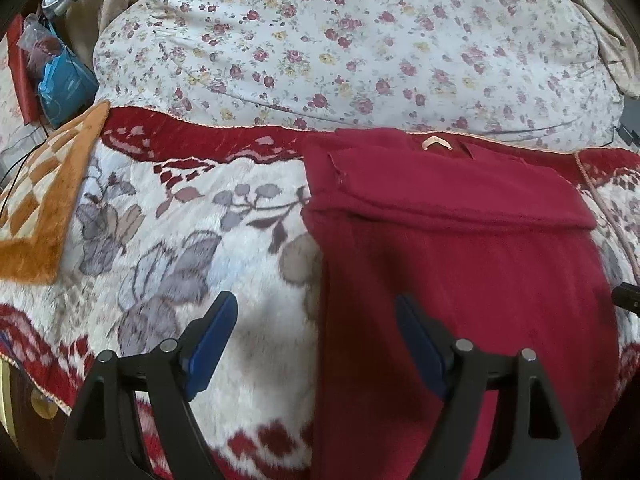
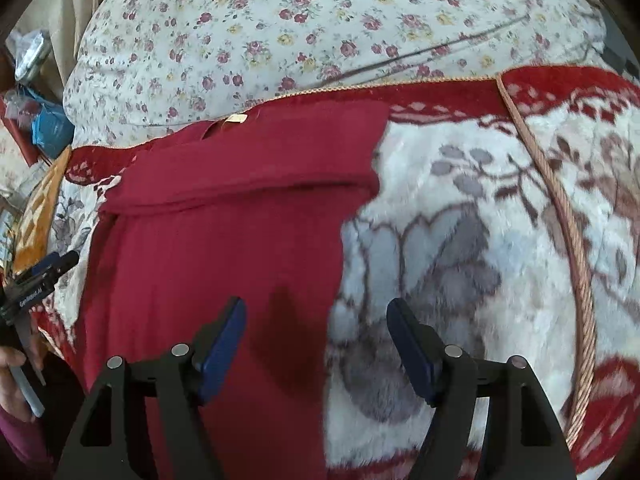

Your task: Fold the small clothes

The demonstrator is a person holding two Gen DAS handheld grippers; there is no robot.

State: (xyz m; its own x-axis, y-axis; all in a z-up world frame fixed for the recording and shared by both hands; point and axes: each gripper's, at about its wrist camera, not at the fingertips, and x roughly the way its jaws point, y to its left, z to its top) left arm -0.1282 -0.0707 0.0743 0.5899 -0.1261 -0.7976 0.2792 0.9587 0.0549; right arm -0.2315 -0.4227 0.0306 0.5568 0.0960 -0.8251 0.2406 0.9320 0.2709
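1. The left gripper (image 1: 314, 316) is released: its blue-padded jaws stand wide apart, nothing is between them and they hold nothing.
2. The right gripper (image 2: 316, 318) is likewise released, jaws spread wide and empty; both grippers hang above the bedding, and whether either pad brushes the cloth I cannot tell.
3. The dark red garment (image 1: 460, 248) lies flat on the plush blanket (image 1: 180, 240), its far part folded over into a thick band that ends in a straight crosswise edge, with a small pale label (image 1: 436, 143) showing at its far end, close to the blanket's far edge.
4. In the left wrist view, the garment's left side edge runs down between the two jaws: the right jaw is over red cloth, the left jaw over bare blanket.
5. In the right wrist view, the mirror case: the garment's right side edge passes between the jaws, the left jaw over the garment, the right over blanket.
6. The blanket is white fleece with grey flowers and a red border trimmed in cord; beyond its far edge lies a floral quilt (image 1: 340, 40).
7. An orange checked cloth (image 1: 36, 208) overlaps the blanket's left edge, with a blue plastic bag (image 1: 66, 84) beyond it.
8. A hand (image 2: 14, 376) on the left gripper's handle shows at the left margin of the right wrist view.
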